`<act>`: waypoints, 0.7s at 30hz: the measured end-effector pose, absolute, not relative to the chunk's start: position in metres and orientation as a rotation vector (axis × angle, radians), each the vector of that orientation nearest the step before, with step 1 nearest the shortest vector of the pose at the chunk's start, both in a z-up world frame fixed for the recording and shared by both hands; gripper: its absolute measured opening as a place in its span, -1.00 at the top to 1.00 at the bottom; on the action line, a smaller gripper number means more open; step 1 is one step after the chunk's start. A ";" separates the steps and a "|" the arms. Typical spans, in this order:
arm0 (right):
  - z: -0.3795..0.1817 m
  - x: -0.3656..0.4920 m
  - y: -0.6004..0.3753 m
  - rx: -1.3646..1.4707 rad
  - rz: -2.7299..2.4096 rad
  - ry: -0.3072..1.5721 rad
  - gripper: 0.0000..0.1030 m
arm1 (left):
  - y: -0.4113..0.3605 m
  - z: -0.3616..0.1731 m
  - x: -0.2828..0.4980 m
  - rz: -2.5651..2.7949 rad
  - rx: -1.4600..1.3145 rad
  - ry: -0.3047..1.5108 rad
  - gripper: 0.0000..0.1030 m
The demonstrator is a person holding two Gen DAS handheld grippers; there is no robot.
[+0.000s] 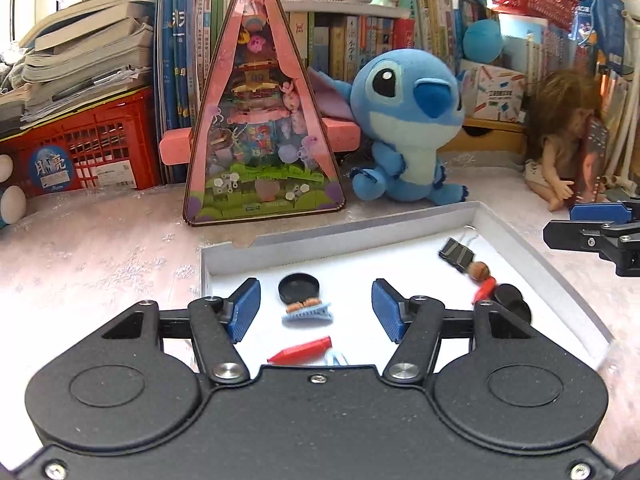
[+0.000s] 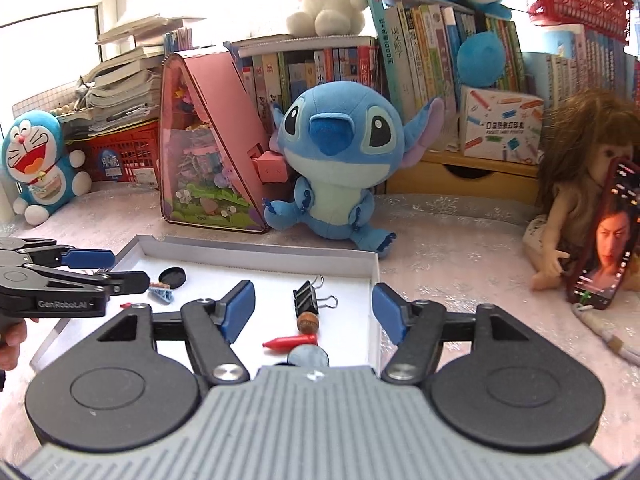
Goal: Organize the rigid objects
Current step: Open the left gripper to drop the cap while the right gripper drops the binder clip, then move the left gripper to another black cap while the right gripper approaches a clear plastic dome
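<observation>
Scene was bright, daylight entering from window (image 2: 52,20) at upper left, blown out to white there. Tablecloth (image 1: 100,248) washed pale by glare. White tray (image 1: 360,236) floor nearly overexposed, shadows soft and short. Strong fisheye bending at edges, dark corners. Bookshelf (image 2: 440,48) curved. Doll (image 1: 560,136) slightly blurred; gripper bodies close, soft-focused.

Just below the right gripper (image 2: 313,307), its grey body hides the near part of a dark disc (image 2: 308,357); under the left gripper (image 1: 316,306), a white loop (image 1: 335,358) is half covered, too small to identify
</observation>
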State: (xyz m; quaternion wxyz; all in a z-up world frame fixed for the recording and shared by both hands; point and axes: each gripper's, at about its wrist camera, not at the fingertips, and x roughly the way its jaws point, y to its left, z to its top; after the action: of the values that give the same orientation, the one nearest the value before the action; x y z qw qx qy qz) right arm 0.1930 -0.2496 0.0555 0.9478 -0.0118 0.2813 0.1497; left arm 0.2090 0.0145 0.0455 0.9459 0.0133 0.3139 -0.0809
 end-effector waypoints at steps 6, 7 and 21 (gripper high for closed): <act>0.053 0.163 -0.253 -0.045 0.307 0.548 -0.57 | 0.009 0.048 0.172 -0.228 0.033 0.627 -0.16; 0.051 0.157 -0.252 -0.058 0.307 0.545 -0.57 | 0.007 0.047 0.165 -0.239 0.034 0.625 -0.16; 0.031 0.105 -0.244 -0.147 0.320 0.523 -0.68 | -0.009 0.035 0.082 -0.349 0.022 0.631 -0.20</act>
State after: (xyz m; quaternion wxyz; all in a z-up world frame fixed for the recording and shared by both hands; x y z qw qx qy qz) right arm 0.1054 -0.2444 0.0306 0.9508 -0.0722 0.2570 0.1572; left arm 0.0816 -0.0086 0.0347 0.9356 0.0108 0.3086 -0.1709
